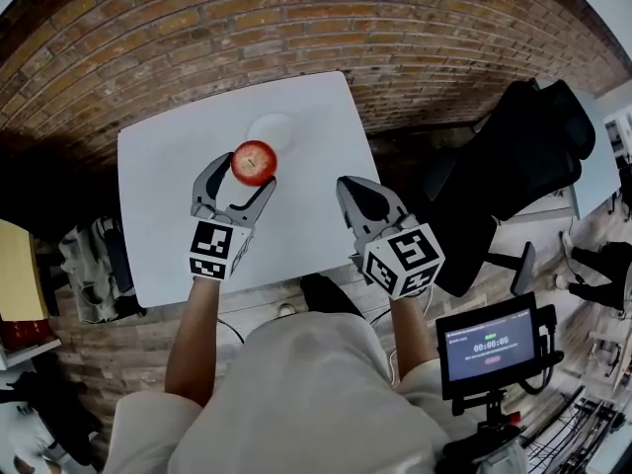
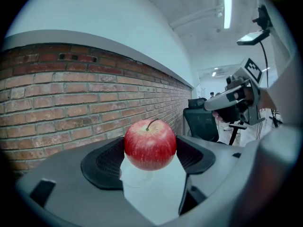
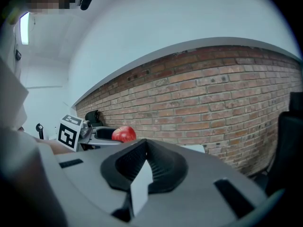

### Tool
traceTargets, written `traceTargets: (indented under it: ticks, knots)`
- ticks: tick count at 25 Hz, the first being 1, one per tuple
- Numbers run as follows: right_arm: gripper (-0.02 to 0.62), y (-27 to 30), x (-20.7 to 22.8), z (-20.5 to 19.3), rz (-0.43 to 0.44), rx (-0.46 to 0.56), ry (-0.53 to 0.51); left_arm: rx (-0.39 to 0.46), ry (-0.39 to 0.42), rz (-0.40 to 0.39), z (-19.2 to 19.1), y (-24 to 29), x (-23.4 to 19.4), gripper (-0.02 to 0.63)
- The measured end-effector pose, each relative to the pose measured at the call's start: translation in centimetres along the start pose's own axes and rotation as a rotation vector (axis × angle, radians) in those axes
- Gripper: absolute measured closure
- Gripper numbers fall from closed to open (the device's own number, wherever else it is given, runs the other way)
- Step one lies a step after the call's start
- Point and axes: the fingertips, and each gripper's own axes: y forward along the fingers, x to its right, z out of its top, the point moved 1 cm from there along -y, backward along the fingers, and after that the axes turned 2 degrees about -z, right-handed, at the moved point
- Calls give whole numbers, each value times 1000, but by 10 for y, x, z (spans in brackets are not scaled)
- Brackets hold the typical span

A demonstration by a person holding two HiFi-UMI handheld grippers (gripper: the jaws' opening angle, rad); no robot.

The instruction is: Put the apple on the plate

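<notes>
A red apple [image 1: 254, 162] is clamped between the two fingers of my left gripper [image 1: 244, 171], held above the white table [image 1: 163, 205]. In the left gripper view the apple [image 2: 150, 144] sits upright between the dark pads [image 2: 102, 167], stem up. A small white plate [image 1: 276, 126] lies on the table just beyond the apple; its pale round edge [image 2: 134, 177] shows under the fruit. My right gripper [image 1: 352, 192] hovers at the table's right side, shut and empty, jaws together [image 3: 144, 150]. From there the apple [image 3: 124, 134] shows off to the left.
A brick wall [image 1: 296, 28] runs behind the table. A black office chair [image 1: 513, 166] stands to the right, and a small screen on a stand [image 1: 491, 344] is near my right elbow. Clutter lies on the floor at the left [image 1: 89, 265].
</notes>
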Motion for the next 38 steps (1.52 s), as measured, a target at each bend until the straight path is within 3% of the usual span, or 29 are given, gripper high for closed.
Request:
traceTargets:
  ticks: [6,11,17,22,28,38]
  knots:
    - [591,13,-4,-3,31,-24,2,0,-19,31,-12,5,-15,256]
    - [592,47,42,-9,55,-65,21,-27,-33,20,-26,61,-24,256]
    - [591,61,28,-10,117,-90,-1,-50,-36,46,-37,58,-32,256]
    - [591,93,62,-23,156,-132,2,-104,-79,79,-64,105,-44,256]
    - [591,104,66,-25,163,-140,12,-107,-115,113,-81,117,-56,256]
    - [591,136,87,-37,172,-176,38,-164,-124,102,-119,159,-62,256]
